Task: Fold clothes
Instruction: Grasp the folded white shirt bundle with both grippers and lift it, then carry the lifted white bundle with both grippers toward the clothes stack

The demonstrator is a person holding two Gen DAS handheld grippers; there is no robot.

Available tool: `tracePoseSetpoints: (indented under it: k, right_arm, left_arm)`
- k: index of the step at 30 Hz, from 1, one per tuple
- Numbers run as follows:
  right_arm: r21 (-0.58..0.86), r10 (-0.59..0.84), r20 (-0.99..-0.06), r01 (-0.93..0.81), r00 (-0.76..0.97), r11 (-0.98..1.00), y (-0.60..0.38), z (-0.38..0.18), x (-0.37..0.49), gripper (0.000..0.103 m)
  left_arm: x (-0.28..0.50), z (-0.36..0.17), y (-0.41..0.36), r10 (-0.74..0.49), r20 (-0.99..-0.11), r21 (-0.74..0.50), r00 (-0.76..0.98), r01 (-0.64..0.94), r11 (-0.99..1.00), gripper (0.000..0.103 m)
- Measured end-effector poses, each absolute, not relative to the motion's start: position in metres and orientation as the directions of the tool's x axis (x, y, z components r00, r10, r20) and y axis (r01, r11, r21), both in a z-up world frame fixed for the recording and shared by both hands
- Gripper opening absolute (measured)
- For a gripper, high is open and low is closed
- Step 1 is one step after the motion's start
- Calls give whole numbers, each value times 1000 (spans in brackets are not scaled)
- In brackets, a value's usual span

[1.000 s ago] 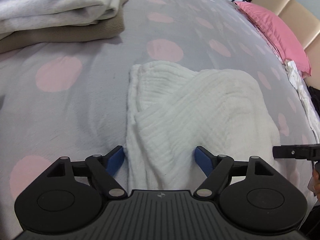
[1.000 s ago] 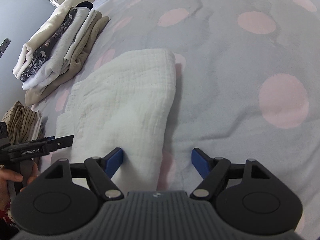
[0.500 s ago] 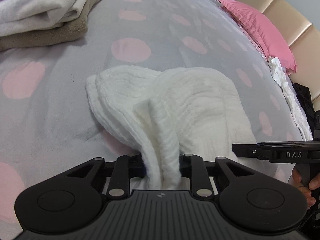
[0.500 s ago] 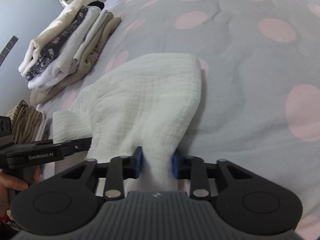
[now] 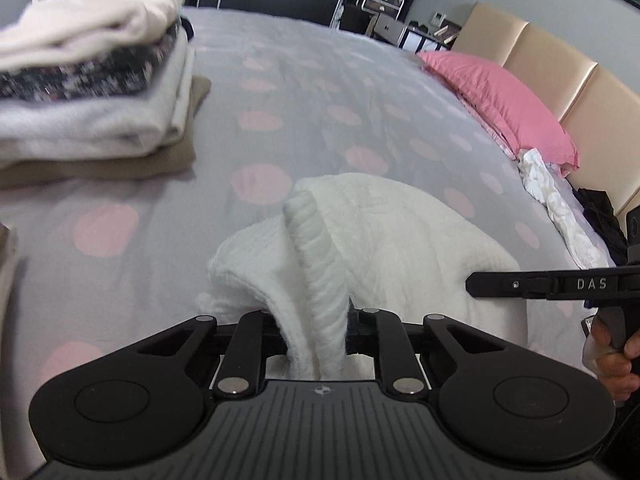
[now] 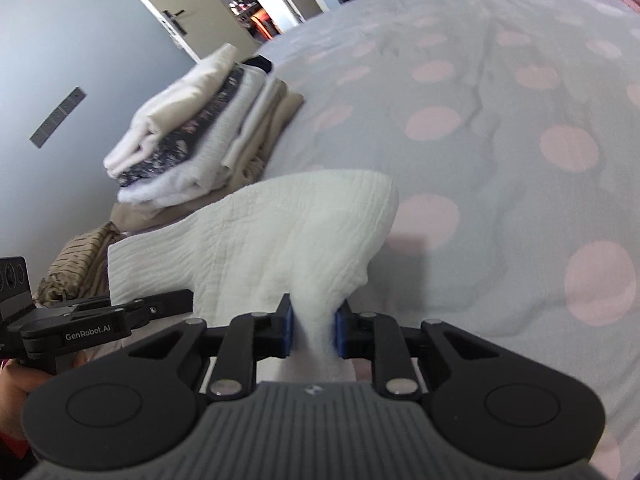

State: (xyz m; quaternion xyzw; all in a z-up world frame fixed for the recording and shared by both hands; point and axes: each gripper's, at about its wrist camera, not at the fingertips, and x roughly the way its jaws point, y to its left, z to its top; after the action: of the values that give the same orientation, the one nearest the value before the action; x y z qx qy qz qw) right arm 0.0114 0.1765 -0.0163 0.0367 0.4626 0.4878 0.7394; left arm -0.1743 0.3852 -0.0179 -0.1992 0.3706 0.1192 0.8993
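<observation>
While gripped at two places along its near edge, lies mid-bed, lifted at the front and sagging down onto the grey, pink-dotted bed cover (image 5: 320, 80): white textured garment (image 5: 380, 240).

Far left, well apart from it: stack of folded clothes (image 5: 92, 92), cream on top, dark patterned layer beneath, pale grey and tan below, resting on the same cover. Blurred in the left wrist view. Nearer the bed's edge in the right wrist view, beside that stack: crumpled tan striped garment (image 6: 76, 256).

Left of centre: left tool (image 5: 316, 328), clamped on a bunched ridge of the white garment, having just closed further with the cloth between its pads. Pads themselves hidden by the fabric.

Right of that: right tool (image 6: 314, 328), blue pads (image 6: 286, 330) pressed on a narrow neck of the same garment, likewise just closed further on it. Held by a hand (image 5: 612, 356) at the frame's edge.

Farther right: crumpled white cloth (image 5: 560, 208) along the bed's side, then pink pillow (image 5: 500, 96) against the beige padded headboard (image 5: 560, 80).
</observation>
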Motion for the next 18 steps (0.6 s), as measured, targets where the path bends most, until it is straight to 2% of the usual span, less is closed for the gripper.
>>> tracePoseSetpoints:
  k: [9, 18]
  right_arm:
    - [487, 830, -556, -790, 50, 374, 212, 60, 0, 22]
    - [385, 853, -514, -913, -92, 134, 312, 153, -17, 21]
  left_arm:
    - [-230, 54, 380, 203, -608, -202, 767, -397, 895, 14]
    - [-287, 133, 404, 363, -502, -101, 785, -470, 877, 14]
